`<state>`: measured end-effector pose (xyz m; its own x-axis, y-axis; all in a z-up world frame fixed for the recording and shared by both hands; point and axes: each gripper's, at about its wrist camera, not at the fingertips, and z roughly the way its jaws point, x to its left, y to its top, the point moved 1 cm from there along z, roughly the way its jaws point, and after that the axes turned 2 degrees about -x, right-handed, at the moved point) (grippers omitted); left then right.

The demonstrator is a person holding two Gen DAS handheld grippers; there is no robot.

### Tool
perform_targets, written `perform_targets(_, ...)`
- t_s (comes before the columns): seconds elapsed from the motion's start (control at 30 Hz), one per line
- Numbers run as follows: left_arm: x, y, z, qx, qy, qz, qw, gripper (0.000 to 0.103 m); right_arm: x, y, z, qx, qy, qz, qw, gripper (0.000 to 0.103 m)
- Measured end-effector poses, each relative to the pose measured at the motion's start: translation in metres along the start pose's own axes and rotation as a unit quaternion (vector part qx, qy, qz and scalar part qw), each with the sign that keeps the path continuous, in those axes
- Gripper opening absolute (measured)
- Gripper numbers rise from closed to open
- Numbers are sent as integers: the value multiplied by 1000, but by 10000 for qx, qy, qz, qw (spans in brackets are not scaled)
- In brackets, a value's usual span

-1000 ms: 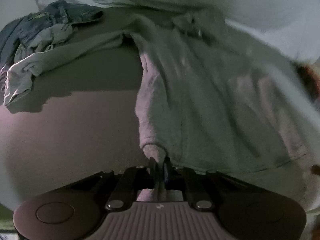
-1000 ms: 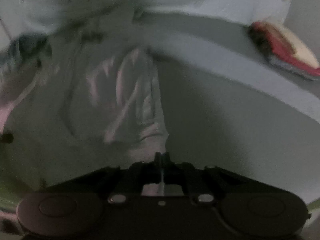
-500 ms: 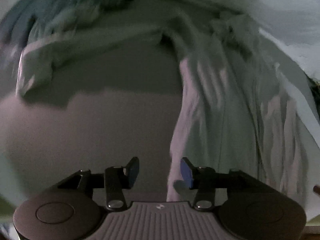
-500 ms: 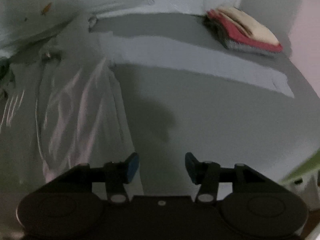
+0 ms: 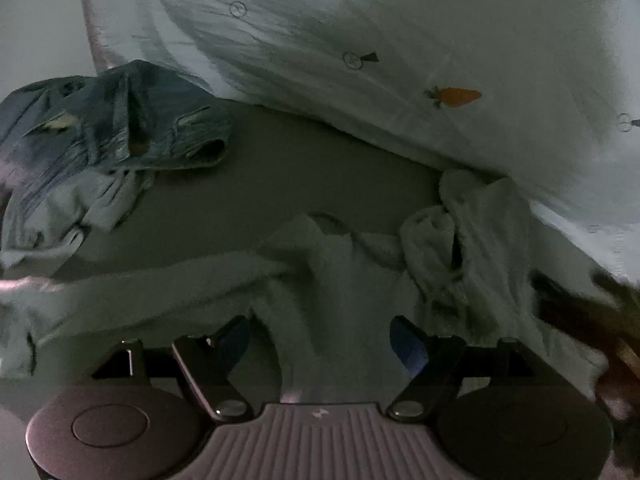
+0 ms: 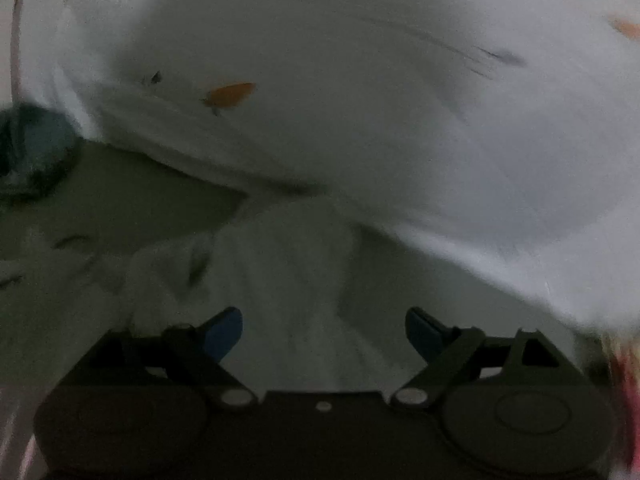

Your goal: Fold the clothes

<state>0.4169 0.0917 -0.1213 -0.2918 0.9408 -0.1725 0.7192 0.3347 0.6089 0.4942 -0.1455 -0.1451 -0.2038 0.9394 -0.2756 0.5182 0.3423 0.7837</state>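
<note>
A pale fleece garment [image 5: 340, 272] lies spread on the grey bed sheet [image 5: 304, 160], one sleeve reaching left, its collar bunched at the right. My left gripper [image 5: 320, 340] hovers over its shoulder area, jaws opening, pads touching nothing. In the blurred right wrist view the same garment [image 6: 288, 264] lies below my right gripper [image 6: 324, 330], whose jaws are opening wide with only cloth beneath them. Neither gripper holds anything.
A heap of denim and light clothes [image 5: 100, 136] sits at the far left of the bed. A white duvet with carrot prints [image 5: 400, 60] runs along the back. A red blur [image 6: 624, 380] shows at the right edge.
Both grippers were shut on the garment's hem, then let go and opened. Both have swung up toward the garment's collar end; the duvet now fills the right view.
</note>
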Motion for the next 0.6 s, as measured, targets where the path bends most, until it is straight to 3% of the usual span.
perform_targets(0.13,5,17,36,66,-127,95,9999,78,45,21,63,-58,74,-343,9994,90)
perform_targets(0.23,8,27,61,136,-126,-1,9998,78,75,18,102,296,69,-775,9965,88)
perform_targets(0.3,8,33,77,220,-206,-66,9995,78,81,14,110,288,-23,-945,9951,85)
perform_targets(0.37,0,38,86,185,-234,105,9995,78,75,15,108,219,-622,-997,9928,80)
perform_targets(0.47,-15,47,99,89,-278,449,9986,78,39,14,90,127,-1711,-881,9812,80)
perform_targets(0.5,-20,50,103,57,-292,563,9980,78,21,12,86,184,-2125,-742,9742,81)
perform_targets(0.6,-46,61,117,-141,-422,1028,9937,80,-27,-1,85,626,-2769,-254,9585,87)
